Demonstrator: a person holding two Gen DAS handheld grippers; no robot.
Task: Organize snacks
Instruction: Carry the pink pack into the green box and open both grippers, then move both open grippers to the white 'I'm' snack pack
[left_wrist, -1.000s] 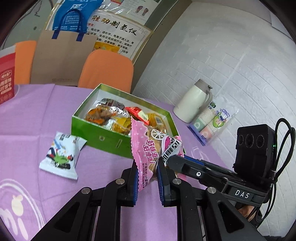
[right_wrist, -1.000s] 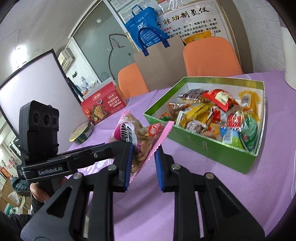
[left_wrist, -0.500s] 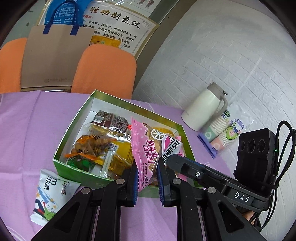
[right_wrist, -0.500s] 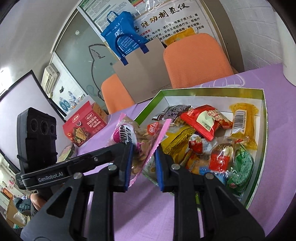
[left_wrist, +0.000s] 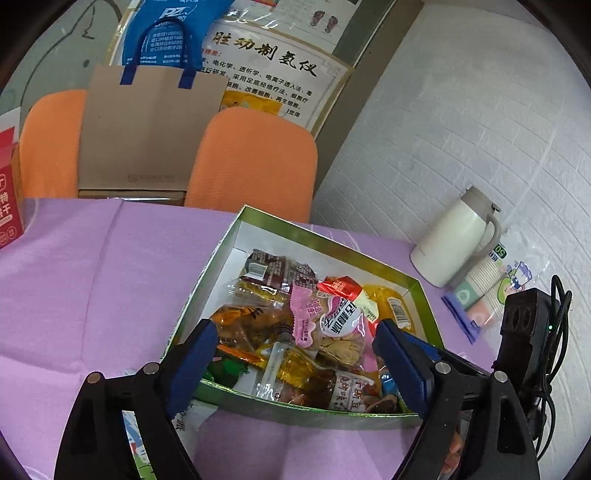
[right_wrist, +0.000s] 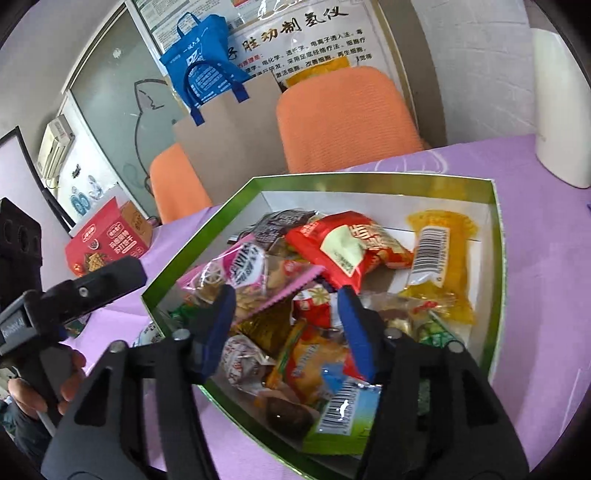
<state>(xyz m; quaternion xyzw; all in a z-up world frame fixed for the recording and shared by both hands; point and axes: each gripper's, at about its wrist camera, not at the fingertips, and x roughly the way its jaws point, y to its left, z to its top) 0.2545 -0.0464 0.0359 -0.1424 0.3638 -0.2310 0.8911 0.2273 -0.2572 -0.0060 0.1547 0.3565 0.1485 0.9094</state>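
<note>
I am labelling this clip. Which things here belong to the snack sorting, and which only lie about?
Job:
green cardboard box
pink plastic snack packet
white snack packet on the cloth
left claw, open
right claw, open

Lying about:
white thermos jug
brown paper bag
red biscuit carton

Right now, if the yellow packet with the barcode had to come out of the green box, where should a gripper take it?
Grip the yellow packet at its crimped far end, coming from above. It lies flat with that end on bare box floor, while its near end is crowded by other snacks in the green box.
</note>
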